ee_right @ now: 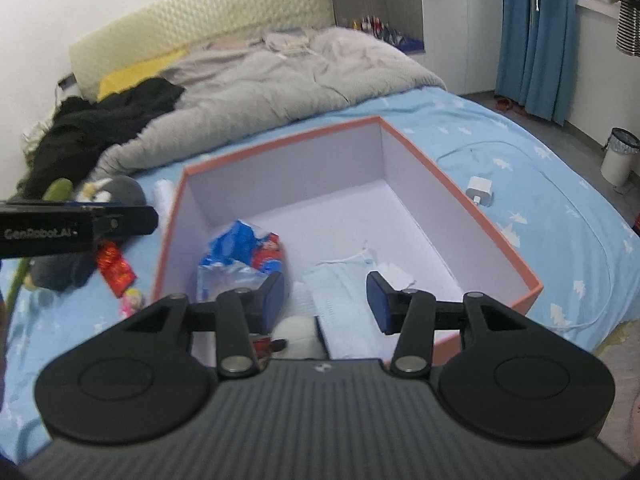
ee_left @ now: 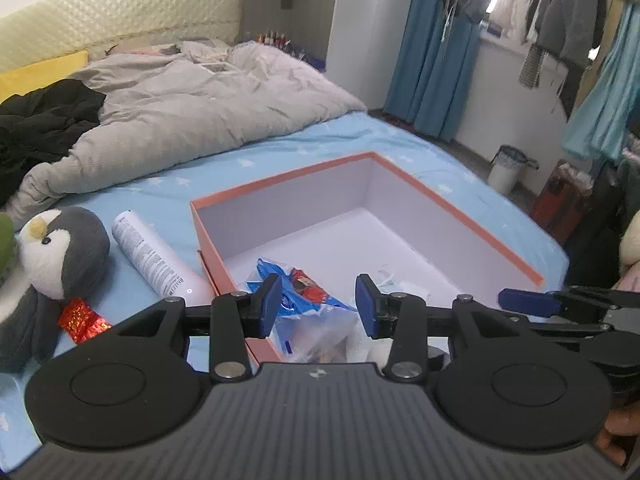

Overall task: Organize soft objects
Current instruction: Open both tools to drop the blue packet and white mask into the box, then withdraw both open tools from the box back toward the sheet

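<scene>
My left claw (ee_left: 317, 305) hangs partly open with nothing between its blue pads, low in the frame over the near end of the orange box (ee_left: 460, 216). My right claw (ee_right: 326, 301) is the same: jaws apart, gripping nothing, above the box floor.

Inside the box, toward its near left corner, lies a crinkled clear bag (ee_right: 240, 256) printed in blue and red. To its right, pale blue padded sheets (ee_right: 344, 300) lie flat on the white floor, and a white soft thing (ee_right: 298, 338) sits at the near edge, perhaps a plush; my claw's body hides most of it.

At lower left in the left wrist view, a grey and white penguin plush (ee_left: 60, 252) with a red foil wrap lies on the bed beside a white tube (ee_left: 156, 258).

The box rests on a light blue star-print sheet (ee_left: 360, 136). A rumpled grey duvet (ee_left: 192, 100) fills the upper left, with black clothing (ee_left: 44, 120) beside it; blue curtains (ee_left: 436, 48) hang at upper right.
</scene>
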Demonstrator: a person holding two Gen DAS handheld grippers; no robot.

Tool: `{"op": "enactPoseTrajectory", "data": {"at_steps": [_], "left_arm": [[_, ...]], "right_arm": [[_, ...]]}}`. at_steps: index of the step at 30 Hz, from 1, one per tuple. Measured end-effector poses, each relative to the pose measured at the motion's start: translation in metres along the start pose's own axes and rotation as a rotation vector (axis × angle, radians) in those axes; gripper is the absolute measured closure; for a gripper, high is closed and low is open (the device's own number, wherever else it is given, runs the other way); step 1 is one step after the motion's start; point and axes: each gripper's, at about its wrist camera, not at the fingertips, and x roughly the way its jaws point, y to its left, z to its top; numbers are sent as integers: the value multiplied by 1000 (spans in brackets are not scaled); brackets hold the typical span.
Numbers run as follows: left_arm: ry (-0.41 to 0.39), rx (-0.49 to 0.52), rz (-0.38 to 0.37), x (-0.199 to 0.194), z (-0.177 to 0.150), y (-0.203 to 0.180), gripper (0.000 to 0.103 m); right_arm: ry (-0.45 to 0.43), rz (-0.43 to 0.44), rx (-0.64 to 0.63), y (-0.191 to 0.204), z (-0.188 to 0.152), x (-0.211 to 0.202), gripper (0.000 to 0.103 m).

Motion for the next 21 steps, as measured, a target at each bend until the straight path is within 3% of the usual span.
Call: {"op": "enactPoseTrajectory", "data": {"at_steps": [21], "left_arm": [[-103,-93,42,-108,-75,39,57]], "right_arm": [[-117,102,-53,60,-38,-66,55]]}}
